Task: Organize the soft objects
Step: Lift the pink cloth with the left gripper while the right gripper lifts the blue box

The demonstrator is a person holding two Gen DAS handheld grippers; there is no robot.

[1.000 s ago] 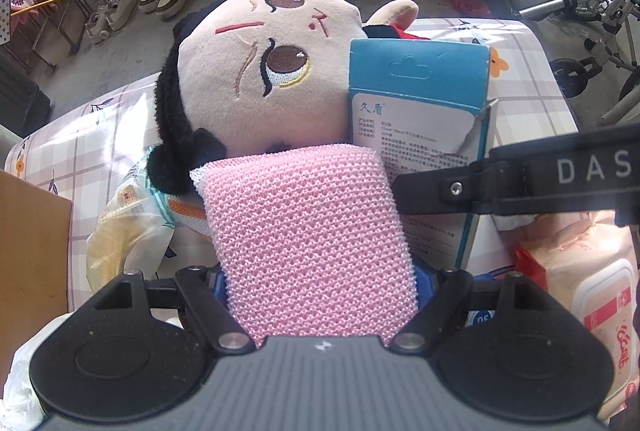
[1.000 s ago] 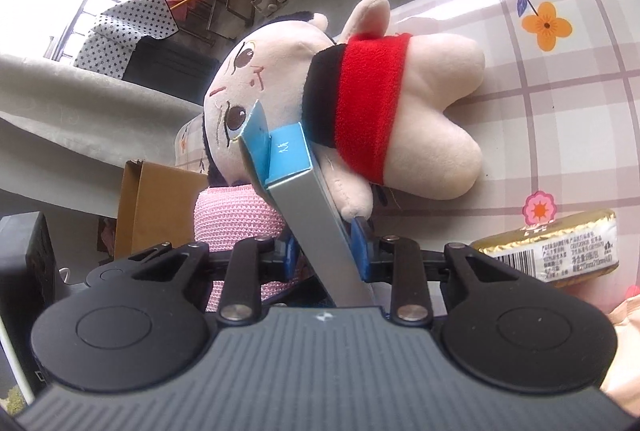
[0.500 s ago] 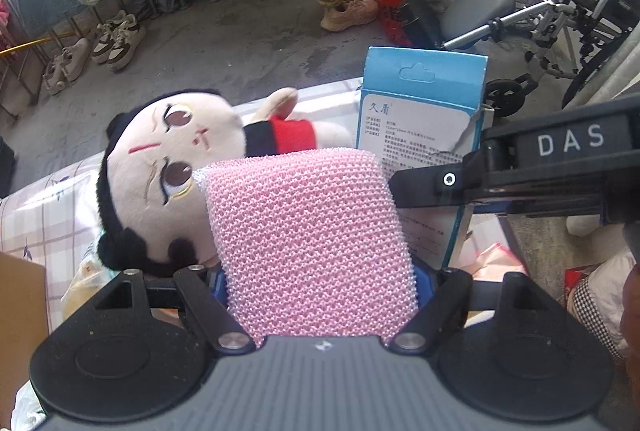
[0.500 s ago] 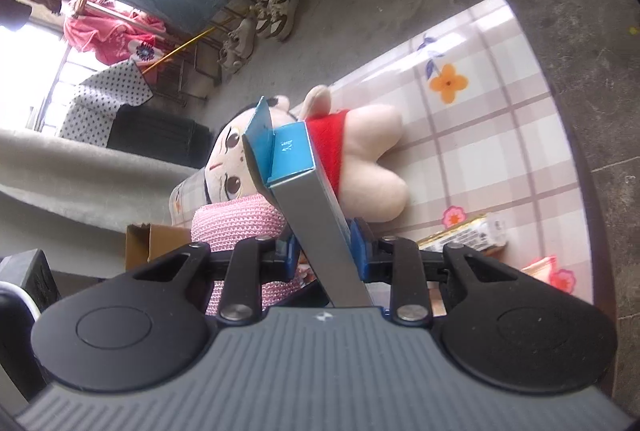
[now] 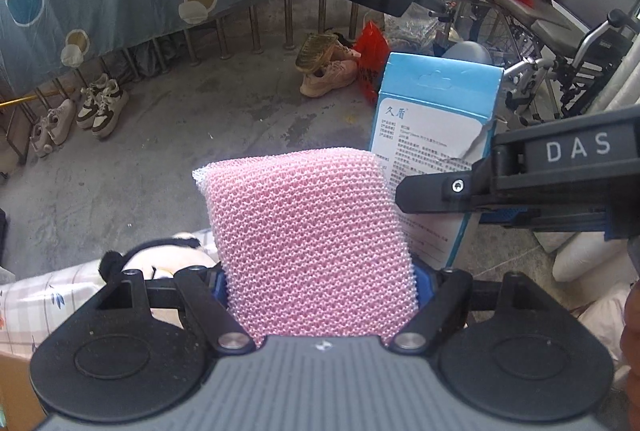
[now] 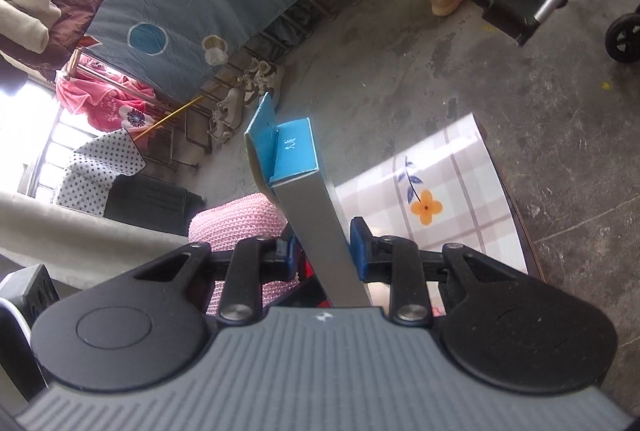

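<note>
The left gripper (image 5: 320, 285) is clamped on a pink knitted sponge (image 5: 308, 231); its blue pads press the sponge's two sides, and the sponge stands upright out of the jaws, clear of any surface. The right gripper (image 6: 323, 251) is closed on a thin box (image 6: 316, 215), blue at the top and grey along its narrow edge; the pads bear on its flat faces and the box juts up and away from the jaws, its top flap bent open. In the left view the box (image 5: 436, 143) stands just beside the sponge on the right, with printed text on its pale face and a torn corner, and the right gripper's black arm (image 5: 520, 175), marked DAS, crosses in front of it. In the right view the sponge (image 6: 240, 219) shows to the left of the box, behind the jaw.

A doll (image 5: 168, 263) lies low behind the left gripper on a table (image 6: 456, 191) with a checked, flowered cloth. Concrete floor (image 5: 200, 135), shoes (image 5: 100, 107) and a wheelchair (image 5: 580, 31) lie beyond.
</note>
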